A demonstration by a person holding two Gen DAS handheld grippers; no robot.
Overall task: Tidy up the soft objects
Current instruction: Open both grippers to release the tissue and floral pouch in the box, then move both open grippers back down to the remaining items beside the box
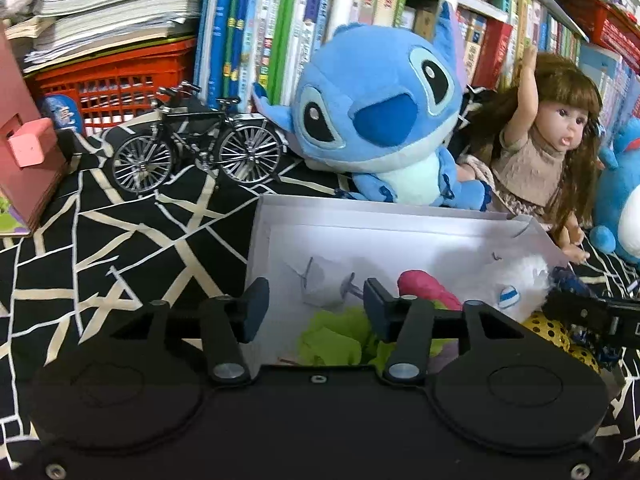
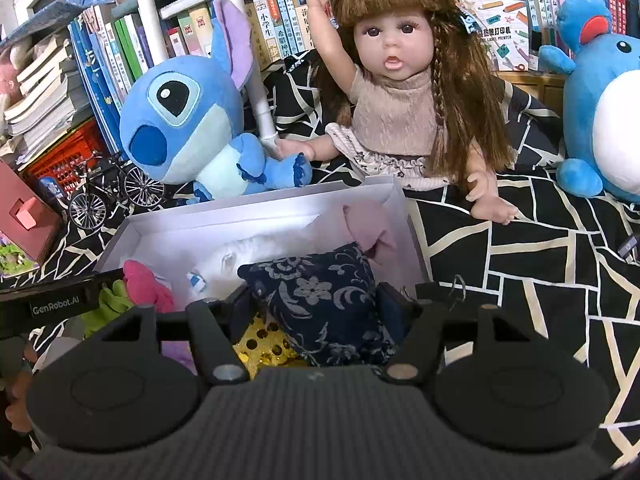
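— What's nearest, at the bottom of the two wrist views?

— The left tongs (image 1: 314, 294) stand moderately apart with nothing between their pads. They hang over the near left part of the white box (image 2: 256, 208), above a crumpled green cloth (image 1: 332, 336).

— And the other pair?

— The right tongs (image 2: 314, 300) are spread wide, one finger on each side of a navy flowered pouch (image 2: 332, 280). The pouch fills the gap, but from this angle I can't tell whether the pads press on it. It sits in the near right part of the box, on top of something gold and sequinned (image 2: 264, 344).

— What else is in the box?

— A pink soft piece (image 1: 428, 286) beside the green one, a white fluffy toy (image 1: 516, 280) in the middle, and a pale pink cloth (image 2: 368, 224) in the far right corner.

— Behind that?

— The box lies on a black cloth with pale lines (image 2: 520, 260). A blue big-eared plush (image 1: 376, 100) sits just beyond the far wall. To its right is a long-haired doll (image 2: 400, 80) with one arm raised. A model bicycle (image 1: 192, 148) stands on the left. A round blue-and-white plush (image 2: 600, 100) is at the right edge.

— Farthest back?

— Rows of books (image 1: 256, 20) across the top and a red crate (image 1: 120, 80) at upper left.
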